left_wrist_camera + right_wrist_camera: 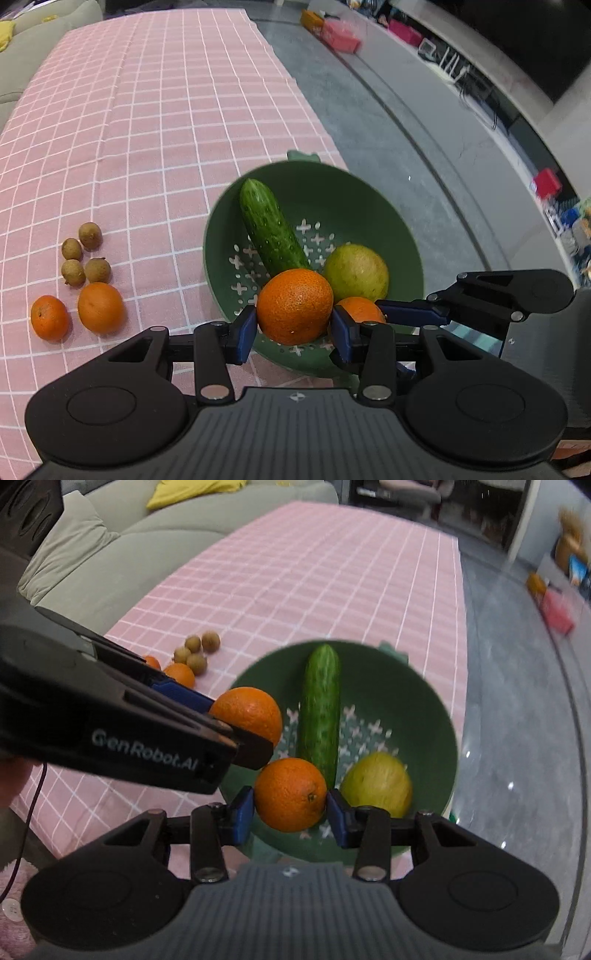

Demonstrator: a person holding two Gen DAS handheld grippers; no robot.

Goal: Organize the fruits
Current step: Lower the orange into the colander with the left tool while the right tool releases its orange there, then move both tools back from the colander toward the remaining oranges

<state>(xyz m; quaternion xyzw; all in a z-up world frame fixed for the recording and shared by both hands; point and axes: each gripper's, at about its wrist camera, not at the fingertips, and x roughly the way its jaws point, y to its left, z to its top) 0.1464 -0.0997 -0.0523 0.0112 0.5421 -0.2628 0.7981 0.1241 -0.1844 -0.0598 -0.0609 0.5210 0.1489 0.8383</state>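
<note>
My left gripper point(293, 323) is shut on an orange point(294, 306), its blue pads pressing both sides, over the near rim of a green colander bowl point(369, 188). My right gripper point(290, 810) is shut on a second orange point(290, 794) above the same bowl point(436, 701). In the left wrist view that second orange point(360, 308) peeks out beside one of the right gripper's blue fingers point(413, 312). The right wrist view shows the left gripper's orange point(247, 716) at the bowl's left rim. In the bowl lie a cucumber point(271, 225) and a yellow-green fruit point(356, 273).
On the pink checked tablecloth point(147, 110), left of the bowl, lie two small oranges point(99, 306) and several brown longans point(86, 254). The table edge runs close behind the bowl, with grey floor point(369, 110) beyond. A pale sofa point(110, 554) stands along the far side.
</note>
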